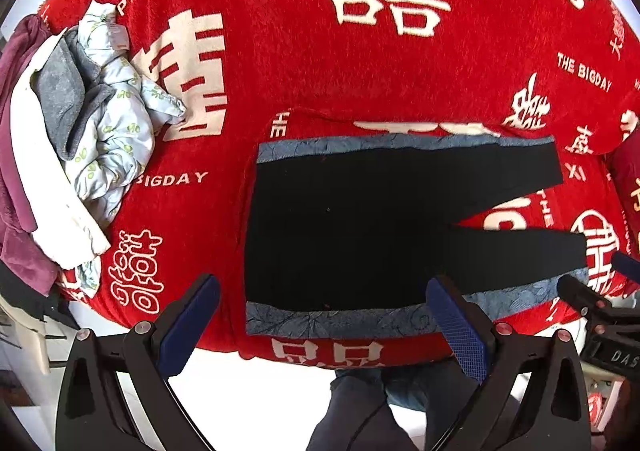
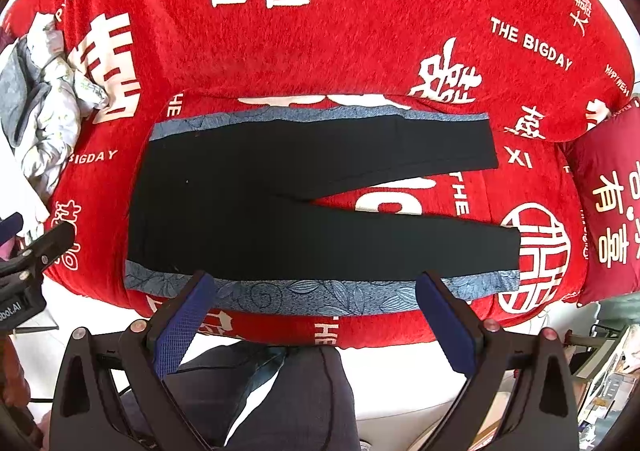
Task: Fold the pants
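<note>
Both hand-held grippers [image 1: 320,315] [image 2: 316,303] wide open — empty, above pants [image 2: 280,207]

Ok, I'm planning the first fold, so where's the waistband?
In both wrist views the black pants lie flat on the red blanket, waistband at their left end, nearest the crumpled clothes pile.

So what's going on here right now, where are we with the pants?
The black pants lie spread flat on the red blanket, legs apart, waist toward the clothes pile, and not yet folded. The left gripper and right gripper both hover at the near edge, jaws open, holding nothing.
</note>
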`<state>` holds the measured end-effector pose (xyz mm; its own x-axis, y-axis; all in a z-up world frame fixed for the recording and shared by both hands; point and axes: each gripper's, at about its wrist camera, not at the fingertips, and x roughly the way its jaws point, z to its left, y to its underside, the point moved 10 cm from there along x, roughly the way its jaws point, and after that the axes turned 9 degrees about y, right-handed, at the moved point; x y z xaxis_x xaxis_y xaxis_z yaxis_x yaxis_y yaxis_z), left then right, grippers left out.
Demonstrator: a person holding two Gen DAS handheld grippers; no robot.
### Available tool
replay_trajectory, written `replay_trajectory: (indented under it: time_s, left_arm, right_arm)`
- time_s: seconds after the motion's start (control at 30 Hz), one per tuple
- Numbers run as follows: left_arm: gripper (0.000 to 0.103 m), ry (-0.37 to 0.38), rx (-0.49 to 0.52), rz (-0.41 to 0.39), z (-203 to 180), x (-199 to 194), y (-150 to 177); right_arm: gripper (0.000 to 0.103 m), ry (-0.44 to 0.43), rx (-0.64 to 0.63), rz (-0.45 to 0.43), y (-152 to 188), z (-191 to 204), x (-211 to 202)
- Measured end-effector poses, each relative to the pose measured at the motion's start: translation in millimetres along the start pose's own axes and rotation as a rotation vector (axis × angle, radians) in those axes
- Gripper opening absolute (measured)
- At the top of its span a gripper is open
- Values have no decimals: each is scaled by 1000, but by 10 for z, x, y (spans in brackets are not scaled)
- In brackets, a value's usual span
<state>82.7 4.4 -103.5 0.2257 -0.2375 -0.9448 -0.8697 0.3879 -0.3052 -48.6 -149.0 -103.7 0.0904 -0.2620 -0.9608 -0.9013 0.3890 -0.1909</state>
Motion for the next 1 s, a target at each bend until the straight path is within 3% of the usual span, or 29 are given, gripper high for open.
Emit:
replay_trajectory:
  time_s: [0.3, 0.43, 0.5, 0.6, 0.63, 0.7, 0.73, 0.83, 1.0]
  left_arm:
    - [103, -65, -20, 88, 91, 208, 262]
    - [103, -56, -68, 101, 53, 364, 385]
    - [103, -18, -120, 102, 29, 554, 476]
    - [103, 58, -196, 135, -8, 1009, 687]
    - [103, 79, -221, 150, -14, 1172, 771]
    - [103, 132, -267, 169, -38, 1477, 935]
    - [103, 150, -290, 176, -37, 1607, 1009]
    - [103, 194, -344, 180, -51, 1898, 1221]
    - [103, 252, -378, 169, -56, 2128, 1396]
  right_arm:
    - [101, -39, -5, 33, -9, 6, 262]
    - [101, -107, -6, 28, -14, 5, 429]
    - [101, -202, 17, 16, -15, 36, 553]
    - [100, -436, 116, 34, 59, 85, 905]
    - [100, -506, 145, 62, 114, 110, 1017]
    - [88, -729, 241, 182, 366, 181, 1415]
    - [85, -776, 285, 236, 512, 175, 1605]
    - [85, -834, 378, 307, 900, 59, 2075]
    - [85, -876, 473, 333, 1408, -132, 2690]
